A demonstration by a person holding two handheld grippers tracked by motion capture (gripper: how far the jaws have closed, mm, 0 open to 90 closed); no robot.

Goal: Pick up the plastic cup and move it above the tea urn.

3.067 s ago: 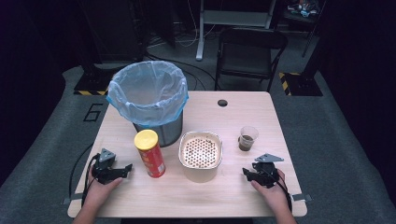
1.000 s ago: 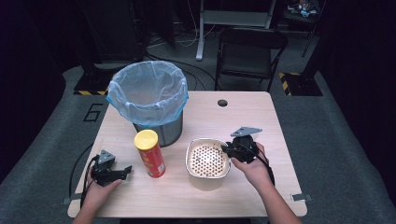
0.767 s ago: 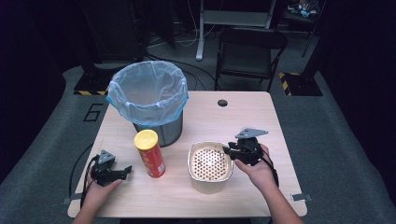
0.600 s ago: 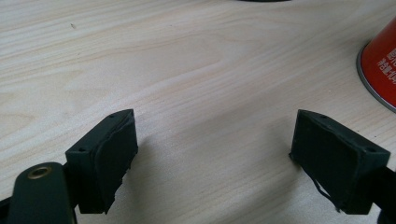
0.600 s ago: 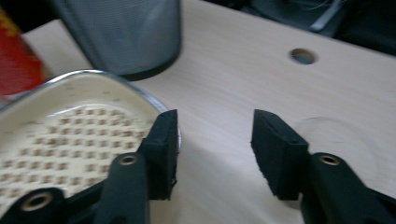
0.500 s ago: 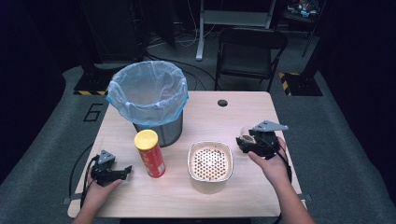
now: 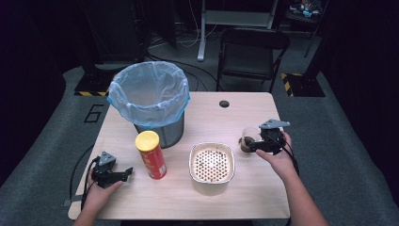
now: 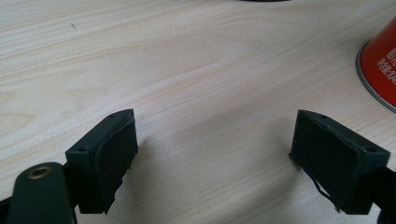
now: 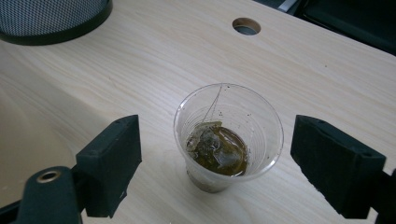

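Observation:
A clear plastic cup with a tea bag and brown liquid stands upright at the table's right. My right gripper is level with it, just to its right. In the right gripper view the cup sits between and slightly ahead of my right gripper. The jaws have just been opening and stand wide, touching nothing. A white perforated bowl rests left of the cup. My left gripper lies open on the wood near the front left, beside a red chips can. The left gripper holds nothing.
A metal bin lined with a blue bag stands at the back left; its base is far ahead in the right gripper view. A cable hole is at the back of the table. A chair stands beyond.
My right gripper left the bowl's right rim, moved right to the cup, and its jaws opened. The bowl stays where it was set. The left gripper has not moved.

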